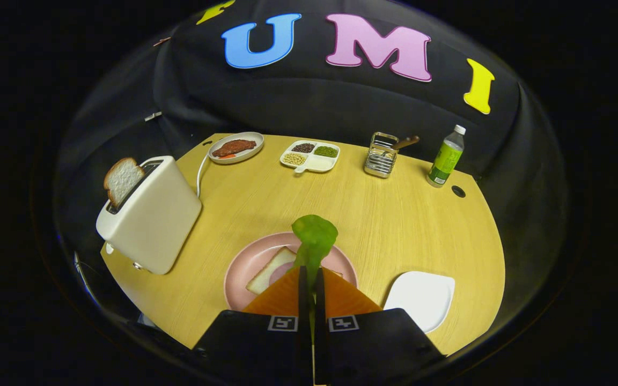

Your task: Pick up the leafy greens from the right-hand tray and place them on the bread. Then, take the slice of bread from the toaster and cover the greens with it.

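The fingers [309, 281] are pressed together on the greens [314, 238], which are held above a pink plate [244, 262] with bread [271, 271] on it. A white tray [421, 297] is seen just to the right. A toaster [151, 214] with a slice [122, 179] stands left on the worktop [395, 214].

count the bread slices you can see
2: one bread slice stands in the toaster; another lies on the pink plate, partly hidden behind the claw, which is shut on the leafy greens.
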The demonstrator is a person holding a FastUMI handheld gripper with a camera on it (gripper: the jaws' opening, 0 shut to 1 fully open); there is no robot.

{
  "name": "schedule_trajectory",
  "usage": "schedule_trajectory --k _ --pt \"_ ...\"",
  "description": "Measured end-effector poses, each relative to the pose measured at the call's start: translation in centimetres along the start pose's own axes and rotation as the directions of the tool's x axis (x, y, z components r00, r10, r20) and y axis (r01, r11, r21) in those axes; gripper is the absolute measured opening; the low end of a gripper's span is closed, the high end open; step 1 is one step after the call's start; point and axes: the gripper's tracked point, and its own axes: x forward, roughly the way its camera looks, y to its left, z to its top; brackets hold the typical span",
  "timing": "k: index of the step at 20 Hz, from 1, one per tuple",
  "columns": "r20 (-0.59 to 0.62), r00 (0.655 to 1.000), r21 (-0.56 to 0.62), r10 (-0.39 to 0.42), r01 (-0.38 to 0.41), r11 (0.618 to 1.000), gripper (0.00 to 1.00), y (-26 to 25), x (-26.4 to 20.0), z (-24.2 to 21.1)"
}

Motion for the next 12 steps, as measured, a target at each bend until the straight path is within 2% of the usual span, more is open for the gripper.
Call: schedule_trajectory --k 8,12 --pt "-0.061 0.998 -0.063 -0.035 0.031 0.998 0.13 0.7 3.3 -1.4" --pt "-0.080 0.996 -0.055 -0.036 0.032 0.998 0.23 1.1 4.0 -2.2"
